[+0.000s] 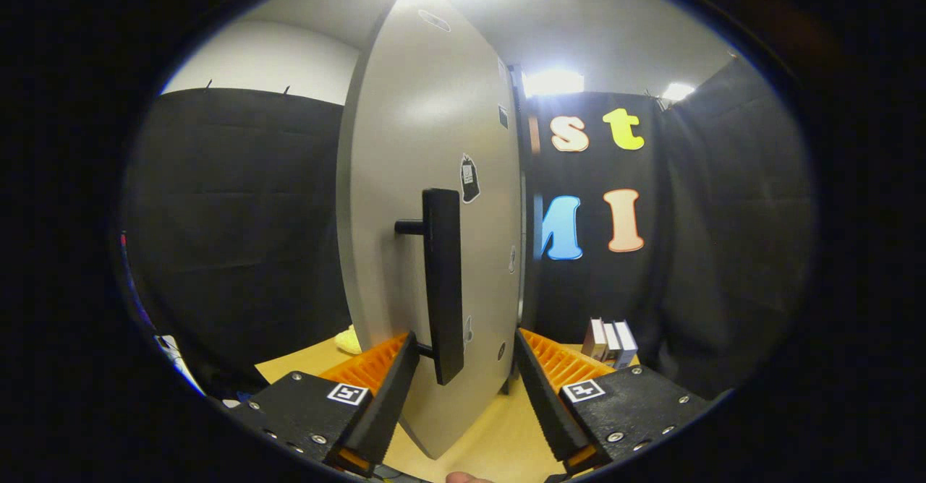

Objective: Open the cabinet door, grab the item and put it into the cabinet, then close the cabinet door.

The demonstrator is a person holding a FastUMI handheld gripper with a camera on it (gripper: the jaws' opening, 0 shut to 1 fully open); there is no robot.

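The gripper (466, 356) has its fingers spread apart, with the lower end of the door handle (443, 284) between them at 12 o'clock, not yet pinched. The cabinet door (427, 150) stands ajar; it looks rigid and light. The smooth bar handle seems the best hold.

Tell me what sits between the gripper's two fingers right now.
In the gripper view, the lower end of the black door handle hangs between the open gripper fingers, on the grey cabinet door.
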